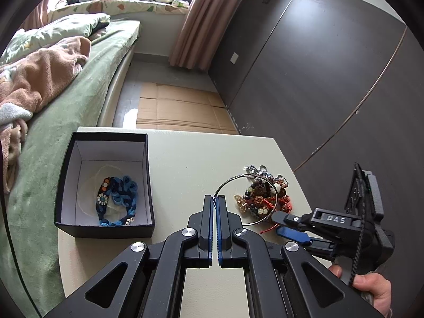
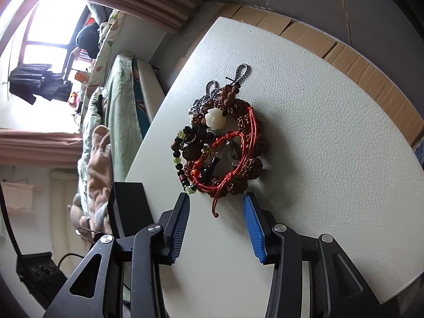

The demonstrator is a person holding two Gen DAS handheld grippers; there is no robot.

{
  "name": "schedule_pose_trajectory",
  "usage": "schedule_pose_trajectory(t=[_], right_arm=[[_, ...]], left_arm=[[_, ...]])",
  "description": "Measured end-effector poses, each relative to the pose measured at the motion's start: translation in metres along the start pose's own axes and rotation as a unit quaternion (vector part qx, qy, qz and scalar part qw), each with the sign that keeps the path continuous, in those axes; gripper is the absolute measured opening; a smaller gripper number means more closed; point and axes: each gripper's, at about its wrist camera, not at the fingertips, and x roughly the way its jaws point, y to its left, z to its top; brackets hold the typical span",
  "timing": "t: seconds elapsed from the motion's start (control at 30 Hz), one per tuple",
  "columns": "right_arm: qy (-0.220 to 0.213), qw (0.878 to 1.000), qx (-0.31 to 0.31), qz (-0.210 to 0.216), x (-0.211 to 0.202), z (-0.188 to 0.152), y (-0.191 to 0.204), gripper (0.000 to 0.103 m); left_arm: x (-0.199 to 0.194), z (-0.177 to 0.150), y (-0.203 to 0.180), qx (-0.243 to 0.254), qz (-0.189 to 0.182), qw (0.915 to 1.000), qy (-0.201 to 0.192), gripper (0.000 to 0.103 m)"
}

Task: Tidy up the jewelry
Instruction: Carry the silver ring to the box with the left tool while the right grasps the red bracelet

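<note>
Mid-sort: my left gripper has its fingers clamped on the thin wire bangle, next due in the black box, while the right gripper, fingers part-open and empty, nears the bead pile on the table.

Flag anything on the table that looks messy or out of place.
The pile of bracelets lies tangled in a heap on the white table, red cord trailing loose. The black box holds only the blue woven bracelets. Nothing looks broken.
</note>
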Motion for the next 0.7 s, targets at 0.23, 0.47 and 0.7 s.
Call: schedule_pose_trajectory(t=[0.23,0.47,0.7], right_arm=[[0.000,1.000,-0.010,0.000,0.009,-0.001,0.006,0.004],[-0.055,0.996,-0.055,0.046,-0.024,-0.008,0.022,0.004],[-0.094,0.986,-0.093,0.099,-0.051,-0.018,0.043,0.004]], left_arm=[[-0.009,0.000,0.006,-0.008,-0.001,0.9999,-0.009,0.001],[-0.034,-0.001,0.024,-0.035,0.005,0.9987,-0.036,0.001],[-0.049,0.000,0.047,-0.060,0.019,0.9966,-0.053,0.001]])
